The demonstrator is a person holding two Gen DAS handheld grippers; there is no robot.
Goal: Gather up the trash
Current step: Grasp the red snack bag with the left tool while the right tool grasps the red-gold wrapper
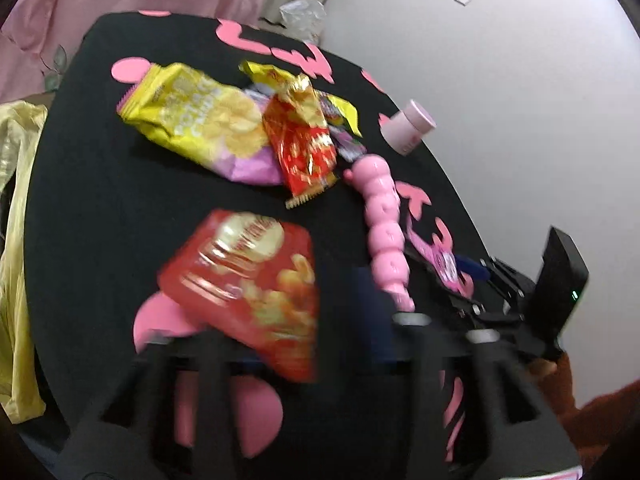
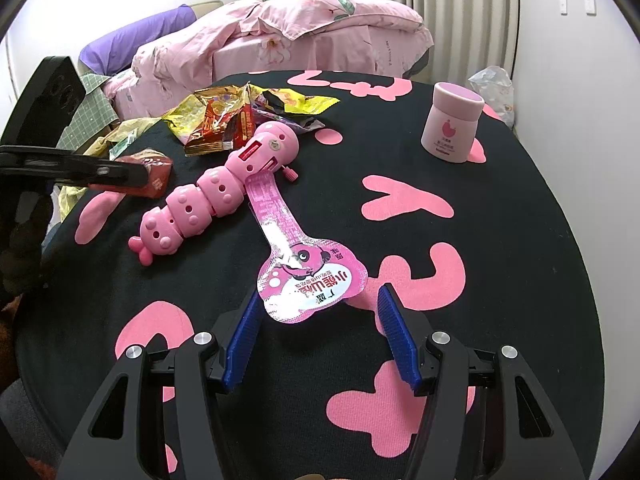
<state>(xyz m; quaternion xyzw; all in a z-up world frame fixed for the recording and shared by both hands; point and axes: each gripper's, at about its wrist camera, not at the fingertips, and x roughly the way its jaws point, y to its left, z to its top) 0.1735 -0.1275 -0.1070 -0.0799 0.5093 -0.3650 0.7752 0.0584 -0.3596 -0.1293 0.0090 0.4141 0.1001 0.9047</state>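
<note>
My left tongs [image 2: 154, 176] pinch the light, crinkly red bag [image 1: 248, 292], while my right tongs [image 2: 318, 334] gape around the near, rounded end of the thin, slippery pink wrapper [image 2: 310, 280], the place to grip.

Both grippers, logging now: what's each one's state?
Left gripper: closed on the red snack bag.
Right gripper: open, holding nothing, either side of the pink wrapper.

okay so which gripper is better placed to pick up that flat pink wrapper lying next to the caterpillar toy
Right. The right gripper is open, its blue pads on either side of the pink wrapper's near end. The left gripper is off to the side, shut on a red snack bag.
</note>
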